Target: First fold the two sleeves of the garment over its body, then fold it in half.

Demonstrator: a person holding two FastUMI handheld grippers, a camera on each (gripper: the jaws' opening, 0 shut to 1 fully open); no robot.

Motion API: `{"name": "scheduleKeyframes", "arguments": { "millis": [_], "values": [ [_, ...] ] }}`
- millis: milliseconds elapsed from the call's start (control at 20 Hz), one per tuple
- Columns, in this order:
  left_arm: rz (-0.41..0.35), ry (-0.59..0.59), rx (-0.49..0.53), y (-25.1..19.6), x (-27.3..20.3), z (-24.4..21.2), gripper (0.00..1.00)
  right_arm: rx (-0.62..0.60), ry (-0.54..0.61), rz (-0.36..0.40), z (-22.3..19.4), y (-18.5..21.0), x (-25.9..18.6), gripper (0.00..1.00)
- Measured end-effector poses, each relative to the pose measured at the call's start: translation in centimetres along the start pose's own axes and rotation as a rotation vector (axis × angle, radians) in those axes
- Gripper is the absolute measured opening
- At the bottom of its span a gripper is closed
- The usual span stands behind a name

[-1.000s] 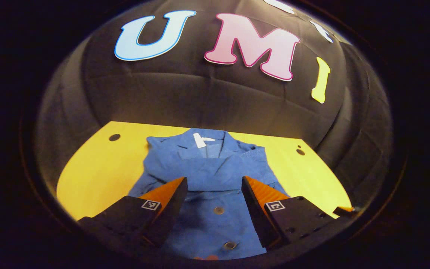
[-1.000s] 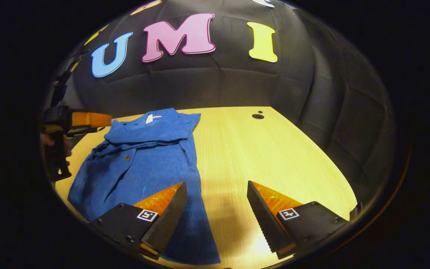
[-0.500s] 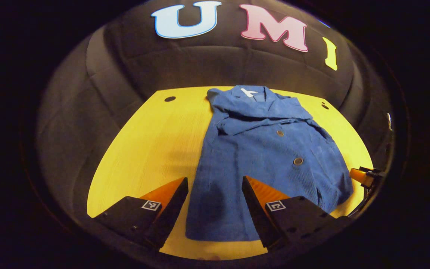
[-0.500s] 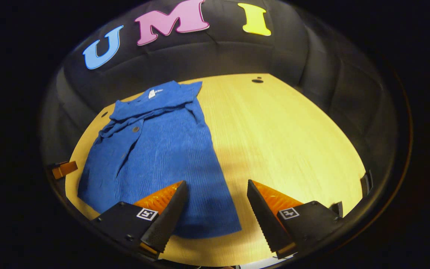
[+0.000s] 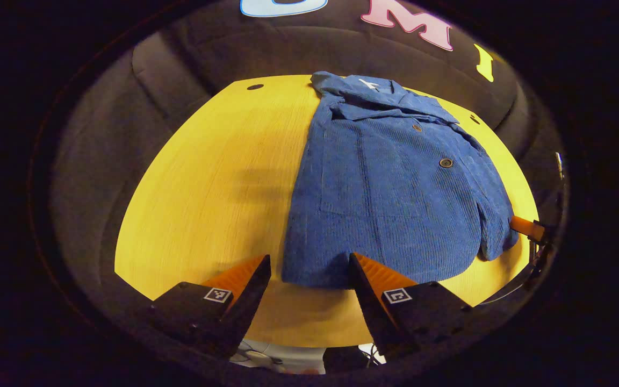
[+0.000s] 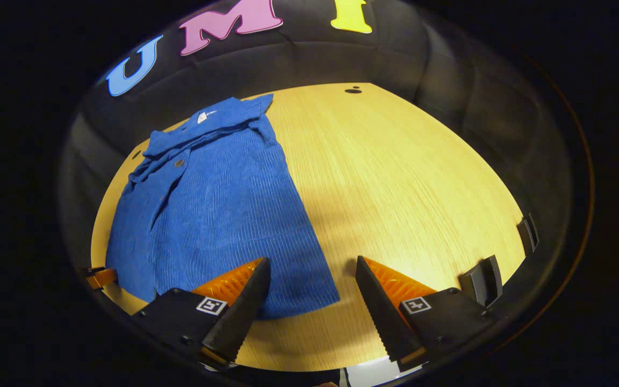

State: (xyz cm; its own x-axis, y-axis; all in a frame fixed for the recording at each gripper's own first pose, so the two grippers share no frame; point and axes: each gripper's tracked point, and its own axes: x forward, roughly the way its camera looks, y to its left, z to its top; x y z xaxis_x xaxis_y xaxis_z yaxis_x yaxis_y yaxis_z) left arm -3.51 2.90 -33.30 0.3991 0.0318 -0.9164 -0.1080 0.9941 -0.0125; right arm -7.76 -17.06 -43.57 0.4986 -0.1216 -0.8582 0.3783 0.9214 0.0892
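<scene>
With each tool (image 5: 309, 271) (image 6: 312, 277) gaping above the garment's (image 5: 390, 183) near hem, bare table (image 6: 406, 183) alongside.

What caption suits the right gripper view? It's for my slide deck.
Open right gripper poised above the near hem of a blue jacket lying on the wooden table.

Wooden table (image 5: 207, 177), light yellow grain, rounded outline through the fisheye. Small dark round holes in the top near the far edge: one at the far left corner (image 5: 254, 86), one far right (image 5: 474, 119); the right gripper view shows one too (image 6: 352, 90). Black cloth wall (image 5: 266, 48) behind and around the table, creased. Two dark clip-like brackets on the table's near right edge (image 6: 481, 274), (image 6: 527, 234).
</scene>
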Motion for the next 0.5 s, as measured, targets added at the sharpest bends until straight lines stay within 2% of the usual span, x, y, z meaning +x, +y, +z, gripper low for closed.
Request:
{"name": "scheduleKeyframes", "arguments": {
  "millis": [100,150,200,300,350,400,500],
  "values": [
    [-0.001,0.001,0.007,0.0,0.0,0.0,0.82,-0.031,0.008,-0.002,-0.3,0.4,0.0,1.0],
    [-0.001,-0.002,0.014,0.0,0.0,0.1,0.85,-0.05,0.017,-0.006,-0.6,0.5,-0.1,1.0],
    [-0.002,0.007,0.022,0.0,0.0,0.0,0.82,-0.077,0.02,-0.008,-0.6,0.6,0.0,1.0],
    [-0.012,0.018,0.04,-0.3,-0.1,0.1,0.83,-0.086,0.032,-0.005,-0.5,1.0,0.1,0.99],
    [-0.021,0.026,0.046,-0.7,0.2,0.3,0.75,-0.067,0.039,0.001,-0.6,1.1,0.3,0.98],
    [-0.026,0.033,0.042,-1.1,0.2,0.3,0.72,-0.043,0.045,-0.009,-0.5,1.1,0.4,0.83],
    [-0.033,0.031,0.047,-1.9,0.2,0.3,0.5,-0.048,0.052,-0.008,-0.5,1.3,0.2,0.53]
  ]
}}
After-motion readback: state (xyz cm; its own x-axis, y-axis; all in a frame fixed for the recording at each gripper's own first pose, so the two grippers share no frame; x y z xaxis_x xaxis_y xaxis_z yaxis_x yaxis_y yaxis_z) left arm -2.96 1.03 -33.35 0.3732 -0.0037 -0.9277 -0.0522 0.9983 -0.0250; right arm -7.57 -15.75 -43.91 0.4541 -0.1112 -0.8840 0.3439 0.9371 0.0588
